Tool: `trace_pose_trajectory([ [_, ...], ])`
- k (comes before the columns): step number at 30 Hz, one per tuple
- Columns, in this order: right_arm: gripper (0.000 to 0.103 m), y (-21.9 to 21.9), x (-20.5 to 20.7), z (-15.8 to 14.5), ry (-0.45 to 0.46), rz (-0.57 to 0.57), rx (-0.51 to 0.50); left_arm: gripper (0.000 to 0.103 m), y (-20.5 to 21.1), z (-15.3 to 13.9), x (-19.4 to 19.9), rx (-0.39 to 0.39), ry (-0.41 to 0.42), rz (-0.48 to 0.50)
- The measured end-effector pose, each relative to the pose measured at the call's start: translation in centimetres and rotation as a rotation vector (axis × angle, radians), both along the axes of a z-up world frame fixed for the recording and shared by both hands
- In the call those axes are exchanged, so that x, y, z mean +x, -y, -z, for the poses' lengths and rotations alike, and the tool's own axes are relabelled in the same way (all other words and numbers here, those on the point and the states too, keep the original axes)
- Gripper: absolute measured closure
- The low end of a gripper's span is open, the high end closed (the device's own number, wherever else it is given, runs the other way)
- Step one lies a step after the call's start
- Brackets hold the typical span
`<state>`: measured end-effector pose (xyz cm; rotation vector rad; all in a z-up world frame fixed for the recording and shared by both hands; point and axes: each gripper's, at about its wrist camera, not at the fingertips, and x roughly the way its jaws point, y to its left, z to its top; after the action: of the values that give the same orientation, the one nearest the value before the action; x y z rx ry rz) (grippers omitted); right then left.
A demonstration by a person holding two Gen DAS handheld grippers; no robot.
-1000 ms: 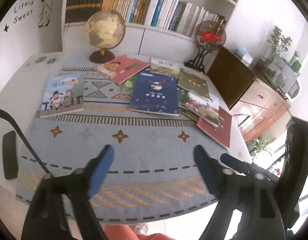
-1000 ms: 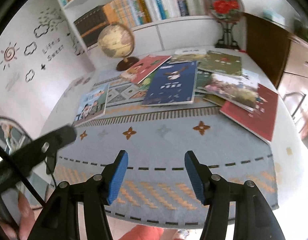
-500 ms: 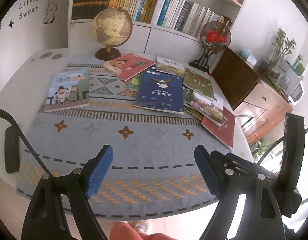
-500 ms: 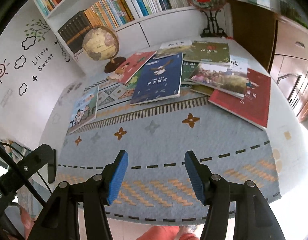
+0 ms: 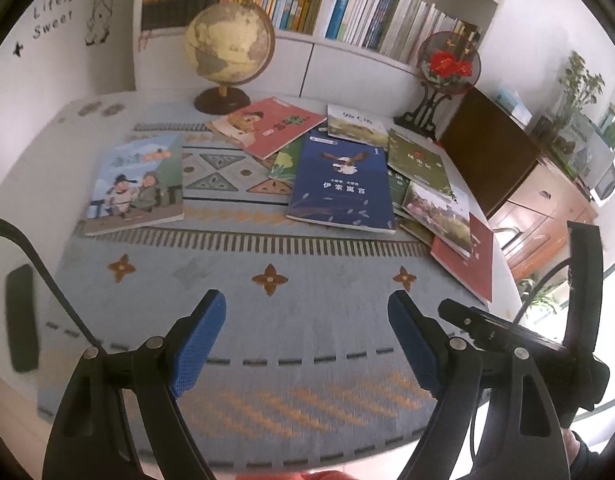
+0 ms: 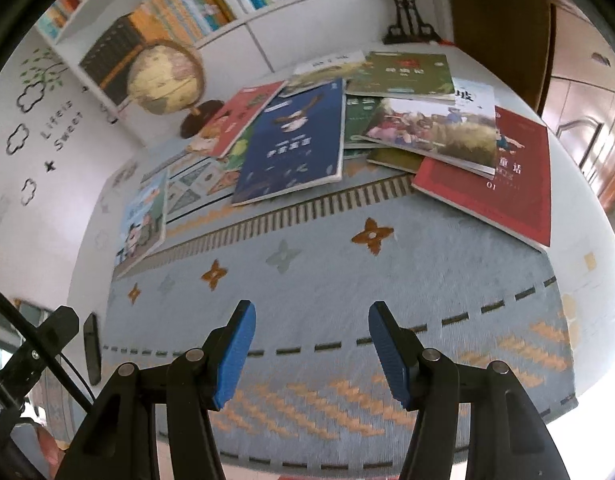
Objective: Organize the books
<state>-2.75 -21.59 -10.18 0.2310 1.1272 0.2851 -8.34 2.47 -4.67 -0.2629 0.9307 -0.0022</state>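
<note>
Both our grippers have dropped nearer the mat since before | left gripper [image 5: 307, 344] spread, empty | right gripper [image 6: 309, 354] spread, empty | navy book [image 5: 341, 184] frame centre, flat, long axis running away from us, title upright.

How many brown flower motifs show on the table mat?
3, in one row across the mat: left motif, centre motif, and right motif near the red book, which may hide another.
</note>
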Motion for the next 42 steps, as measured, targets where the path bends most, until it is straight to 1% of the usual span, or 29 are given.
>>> trace_pose_trajectory([
  [2, 0.046, 0.0, 1.4, 0.1, -0.008, 0.024, -0.019, 0.021, -0.8, 0.7, 2.0, -0.017, -0.021, 0.007],
  [6, 0.046, -0.1, 4.3, 0.2, -0.006, 0.064, -0.037, 0.021, -2.0, 1.6, 5.4, -0.034, -0.029, 0.039],
  [9, 0.046, -0.4, 6.5, 0.5, 0.005, 0.074, -0.022, 0.021, -2.6, 2.5, 8.8, -0.042, -0.045, 0.083],
  [11, 0.046, -0.8, 7.8, 0.2, 0.043, 0.081, -0.046, 0.021, -2.8, 3.1, 11.2, -0.028, -0.057, 0.111],
  [13, 0.046, -1.3, 9.4, 0.3, 0.052, 0.085, -0.052, 0.022, -2.8, 3.8, 13.5, -0.009, -0.069, 0.130],
  [16, 0.046, -1.7, 11.6, 1.0, 0.031, 0.093, -0.052, 0.022, -2.7, 5.2, 16.7, -0.008, -0.094, 0.165],
  [19, 0.046, -2.1, 13.7, 2.7, -0.022, 0.100, -0.046, 0.024, -2.4, 7.2, 19.4, -0.010, -0.129, 0.209],
  [20, 0.046, -2.2, 14.3, 3.3, -0.042, 0.105, -0.042, 0.026, -2.2, 7.7, 20.1, -0.011, -0.137, 0.224],
  [23, 0.046, -2.5, 15.4, 4.5, -0.050, 0.120, -0.048, 0.044, -1.3, 9.8, 21.7, -0.027, -0.173, 0.292],
  [24, 0.046, -2.7, 15.6, 4.6, -0.043, 0.121, -0.062, 0.056, -1.2, 10.2, 22.0, -0.035, -0.185, 0.307],
  [25, 0.046, -3.0, 15.8, 4.7, -0.033, 0.121, -0.077, 0.058, -1.0, 11.0, 22.4, -0.037, -0.206, 0.318],
  [26, 0.046, -3.2, 16.0, 4.8, -0.022, 0.117, -0.091, 0.058, -0.9, 11.5, 22.7, -0.034, -0.216, 0.319],
  [29, 0.055, -4.0, 16.6, 5.1, -0.008, 0.108, -0.142, 0.058, -0.5, 12.3, 23.2, -0.062, -0.228, 0.337],
  [31, 0.055, -4.0, 17.2, 5.4, -0.019, 0.113, -0.154, 0.055, -0.4, 12.6, 23.5, -0.071, -0.234, 0.344],
  [32, 0.055, -3.9, 17.6, 5.8, -0.035, 0.115, -0.145, 0.055, -0.3, 12.7, 23.7, -0.072, -0.240, 0.347],
  [33, 0.055, -3.8, 18.0, 6.1, -0.055, 0.116, -0.134, 0.050, -0.3, 13.0, 23.9, -0.069, -0.249, 0.346],
  [34, 0.055, -3.7, 18.5, 6.5, -0.077, 0.118, -0.126, 0.049, -0.3, 13.2, 24.1, -0.065, -0.255, 0.341],
  [36, 0.055, -3.6, 19.3, 7.5, -0.121, 0.120, -0.116, 0.049, -0.4, 13.7, 24.3, -0.075, -0.267, 0.338],
  [37, 0.055, -3.6, 19.7, 7.8, -0.139, 0.118, -0.114, 0.049, -0.4, 14.0, 24.4, -0.092, -0.274, 0.342],
  [38, 0.053, -3.6, 20.0, 8.3, -0.159, 0.113, -0.108, 0.049, -0.4, 14.2, 24.4, -0.096, -0.276, 0.340],
  [39, 0.050, -3.7, 20.3, 8.6, -0.174, 0.109, -0.093, 0.049, -0.5, 14.5, 24.5, -0.102, -0.282, 0.339],
  [40, 0.050, -3.6, 20.5, 8.9, -0.182, 0.108, -0.071, 0.048, -0.6, 14.4, 24.4, -0.110, -0.269, 0.336],
  [42, 0.050, -3.6, 20.8, 9.2, -0.185, 0.112, -0.037, 0.045, -0.6, 14.5, 24.5, -0.124, -0.271, 0.337],
])
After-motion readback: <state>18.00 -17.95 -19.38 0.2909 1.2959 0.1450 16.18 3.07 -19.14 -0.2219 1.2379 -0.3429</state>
